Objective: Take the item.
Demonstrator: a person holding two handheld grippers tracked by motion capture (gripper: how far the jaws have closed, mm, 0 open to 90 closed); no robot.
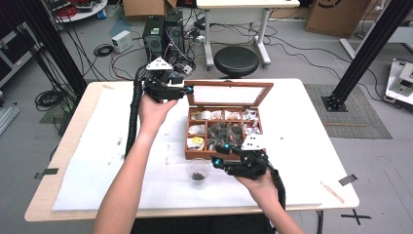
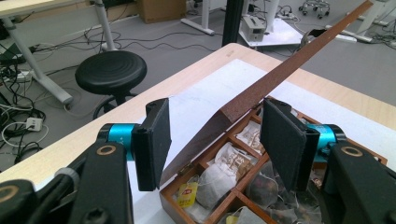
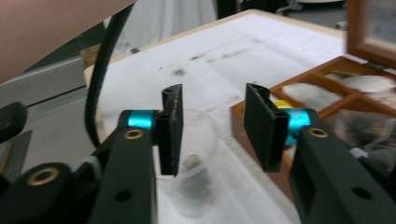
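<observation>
One slip of your left gripper (image 2: 215, 140), loosely straddling the wooden glass-paned lid (image 1: 229, 92), drops it shut, and your empty, half-open right gripper (image 3: 212, 133) could tip the clear plastic cup (image 1: 198, 173).

Probably a lab: floor cables (image 1: 104, 51), computer tower (image 1: 153, 31), cardboard boxes (image 1: 336, 14).

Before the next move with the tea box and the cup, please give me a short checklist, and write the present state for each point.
1. Lid of the wooden box is up: ok.
2. Left gripper has the lid's corner between its pads: ok; whether they press on it, cannot tell.
3. Right gripper is open with nothing between its pads: ok.
4. Plastic cup stands upright on the white sheet, in front of the box: ok.
5. Something dark lies in the cup's bottom: ok; what it is, cannot tell.
6. Tea bags remain in the compartments: ok.
</observation>
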